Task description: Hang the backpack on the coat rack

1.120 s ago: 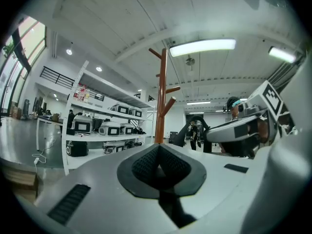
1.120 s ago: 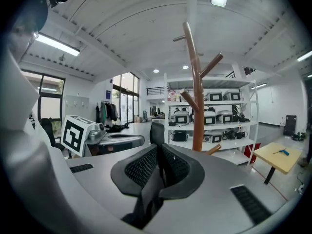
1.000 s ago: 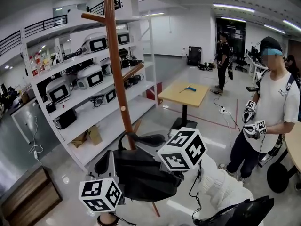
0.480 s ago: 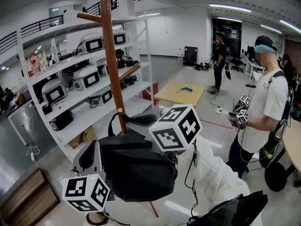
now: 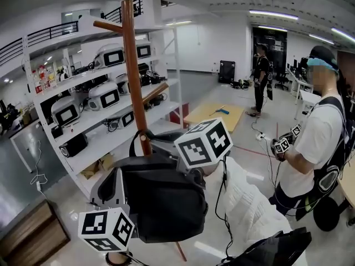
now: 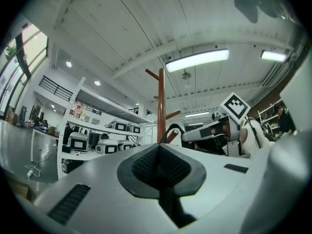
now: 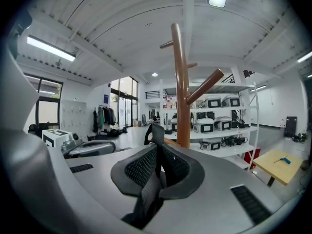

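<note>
The black backpack [image 5: 163, 201] hangs in the air in front of me, against the lower part of the brown wooden coat rack [image 5: 135, 76]. Its top loop [image 5: 138, 140] stands beside the pole, just under a short peg [image 5: 143, 131]. My left gripper [image 6: 159, 167] is at the bag's left side, pads closed with a dark strap [image 6: 168, 208] running down from between them. My right gripper [image 7: 157, 167] is shut on a black strap [image 7: 157, 133] that rises out of its pads. In the right gripper view the coat rack [image 7: 181, 96] stands just beyond the strap.
White shelving with several white devices [image 5: 105, 93] runs behind the rack. A wooden cabinet [image 5: 28, 231] stands low at the left and a yellow table [image 5: 216, 115] further back. One person [image 5: 316, 143] stands at the right holding grippers, another [image 5: 260, 76] far off.
Both grippers have risen with the backpack. The bag's top loop has moved up along the pole, closer to the short peg. The person at the right has shifted.
</note>
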Action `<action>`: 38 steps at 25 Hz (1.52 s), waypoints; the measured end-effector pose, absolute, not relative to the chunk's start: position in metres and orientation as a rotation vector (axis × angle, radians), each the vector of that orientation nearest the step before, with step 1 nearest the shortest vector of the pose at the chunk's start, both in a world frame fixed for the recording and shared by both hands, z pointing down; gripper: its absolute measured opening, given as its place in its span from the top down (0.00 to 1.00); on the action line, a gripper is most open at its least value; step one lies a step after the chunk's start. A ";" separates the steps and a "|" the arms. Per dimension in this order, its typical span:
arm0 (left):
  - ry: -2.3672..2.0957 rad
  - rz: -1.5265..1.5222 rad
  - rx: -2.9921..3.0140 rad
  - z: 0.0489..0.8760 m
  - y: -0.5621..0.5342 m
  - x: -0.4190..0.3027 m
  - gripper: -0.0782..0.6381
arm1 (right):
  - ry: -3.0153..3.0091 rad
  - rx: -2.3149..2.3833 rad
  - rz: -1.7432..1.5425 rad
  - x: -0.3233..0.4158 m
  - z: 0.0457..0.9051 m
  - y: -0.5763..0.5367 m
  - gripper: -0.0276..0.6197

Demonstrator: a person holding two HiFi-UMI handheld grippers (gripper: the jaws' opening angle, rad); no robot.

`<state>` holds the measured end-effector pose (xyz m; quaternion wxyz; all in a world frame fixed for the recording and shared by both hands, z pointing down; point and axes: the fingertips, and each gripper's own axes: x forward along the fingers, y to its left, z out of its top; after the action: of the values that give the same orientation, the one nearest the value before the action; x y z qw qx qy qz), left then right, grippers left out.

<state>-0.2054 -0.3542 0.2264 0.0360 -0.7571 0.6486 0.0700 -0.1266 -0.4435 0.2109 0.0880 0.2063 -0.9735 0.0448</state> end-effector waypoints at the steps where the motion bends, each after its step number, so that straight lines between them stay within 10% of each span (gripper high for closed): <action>1: 1.989 0.215 -2.328 0.227 -0.355 -0.204 0.89 | -2.899 0.614 0.150 -0.127 0.213 -0.447 0.90; 38: 2.059 0.189 -2.292 0.246 -0.374 -0.192 0.89 | -2.891 0.718 0.043 -0.131 0.250 -0.495 0.79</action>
<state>-0.1921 -0.3739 0.2457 0.0275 -0.7423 0.6667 0.0613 -0.1307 -0.4949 0.2500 0.0810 0.2402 -0.9672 0.0144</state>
